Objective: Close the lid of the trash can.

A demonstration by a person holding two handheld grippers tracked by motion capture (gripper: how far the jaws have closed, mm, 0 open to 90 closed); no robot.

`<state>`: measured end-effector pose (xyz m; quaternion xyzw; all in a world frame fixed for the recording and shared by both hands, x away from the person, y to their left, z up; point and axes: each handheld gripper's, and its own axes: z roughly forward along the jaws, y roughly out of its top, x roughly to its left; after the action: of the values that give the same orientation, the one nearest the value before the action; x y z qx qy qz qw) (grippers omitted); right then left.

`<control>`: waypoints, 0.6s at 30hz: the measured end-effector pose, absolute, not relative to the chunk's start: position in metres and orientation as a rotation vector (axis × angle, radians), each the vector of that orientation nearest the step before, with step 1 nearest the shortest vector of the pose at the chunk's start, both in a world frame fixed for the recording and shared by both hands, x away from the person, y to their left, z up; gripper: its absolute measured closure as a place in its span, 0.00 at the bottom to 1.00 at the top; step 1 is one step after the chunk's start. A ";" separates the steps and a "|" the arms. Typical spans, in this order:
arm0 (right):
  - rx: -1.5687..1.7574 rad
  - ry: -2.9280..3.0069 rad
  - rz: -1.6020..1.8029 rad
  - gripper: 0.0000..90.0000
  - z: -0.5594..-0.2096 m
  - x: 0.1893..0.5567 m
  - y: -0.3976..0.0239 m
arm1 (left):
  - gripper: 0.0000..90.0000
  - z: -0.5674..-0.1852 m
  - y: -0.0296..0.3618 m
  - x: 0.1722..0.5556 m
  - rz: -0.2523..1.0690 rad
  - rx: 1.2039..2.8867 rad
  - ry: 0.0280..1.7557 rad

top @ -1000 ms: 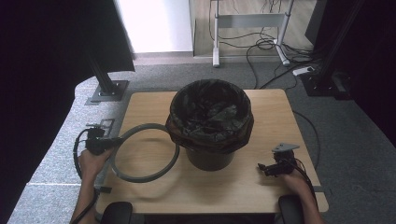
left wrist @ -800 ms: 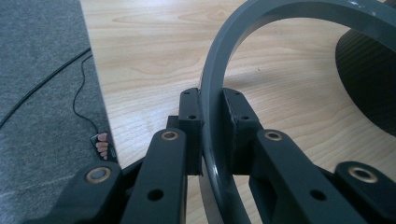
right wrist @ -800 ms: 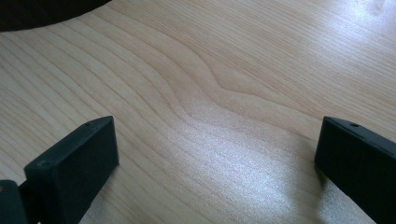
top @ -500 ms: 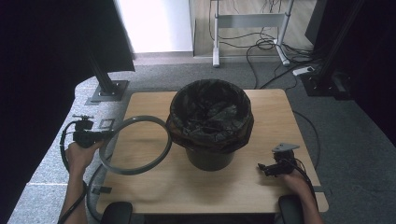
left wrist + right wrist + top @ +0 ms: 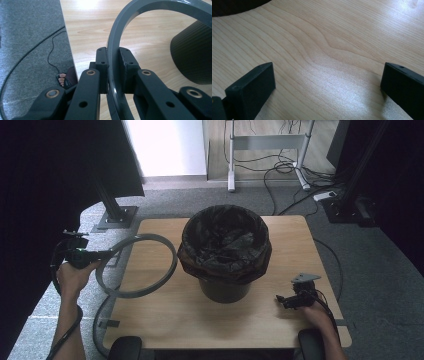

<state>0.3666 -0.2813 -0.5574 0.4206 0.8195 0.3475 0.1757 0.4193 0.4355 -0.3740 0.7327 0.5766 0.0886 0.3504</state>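
Holding the grey ring [image 5: 137,266] by its rim, the left tongs [image 5: 102,254] are clamped narrow on the band, as the left gripper view confirms: both pads press the ring [image 5: 113,50] from either side. The ring hangs tilted over the desk's [image 5: 165,320] left edge, just beside the bin [image 5: 225,252] lined with a black bag, not touching it. The right tongs [image 5: 284,301] rest low on the desk near the front right corner, jaws spread wide and empty.

Judgement: the step in hand appears to be seating the ring over the bin's mouth to pin the bag. To do it well, level the ring first, centre it above the rim, then lower evenly (a tilted approach would likely snag the loose bag folds). The idle right tongs could steady the bin.
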 end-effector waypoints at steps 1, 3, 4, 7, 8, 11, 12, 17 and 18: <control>1.192 2.321 0.984 0.00 -0.557 0.367 -0.281 | 0.88 -0.371 0.436 0.419 0.229 1.895 1.491; 1.191 2.321 0.984 0.00 -0.557 0.367 -0.281 | 0.88 -0.365 0.436 0.420 0.228 1.896 1.486; 1.191 2.321 0.984 0.00 -0.557 0.367 -0.281 | 0.88 -0.361 0.436 0.420 0.231 1.896 1.485; 1.191 2.321 0.984 0.00 -0.557 0.367 -0.281 | 0.88 -0.352 0.436 0.420 0.237 1.892 1.481; 1.191 2.321 0.984 0.00 -0.557 0.367 -0.281 | 0.88 -0.347 0.436 0.421 0.235 1.892 1.479; 1.191 2.321 0.984 0.00 -0.557 0.367 -0.281 | 0.88 -0.338 0.434 0.422 0.233 1.889 1.473; 1.191 2.321 0.984 0.00 -0.557 0.367 -0.281 | 0.88 -0.335 0.434 0.422 0.233 1.883 1.471; 1.190 2.322 0.983 0.00 -0.557 0.367 -0.281 | 0.88 -0.323 0.432 0.424 0.219 1.874 1.452; 1.192 2.320 0.985 0.00 -0.557 0.367 -0.281 | 0.88 -0.321 0.431 0.424 0.219 1.871 1.448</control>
<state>0.3666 -0.2812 -0.5574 0.4209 0.8192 0.3477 0.1756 0.4238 0.4312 -0.3206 0.7306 0.5652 0.0854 0.3734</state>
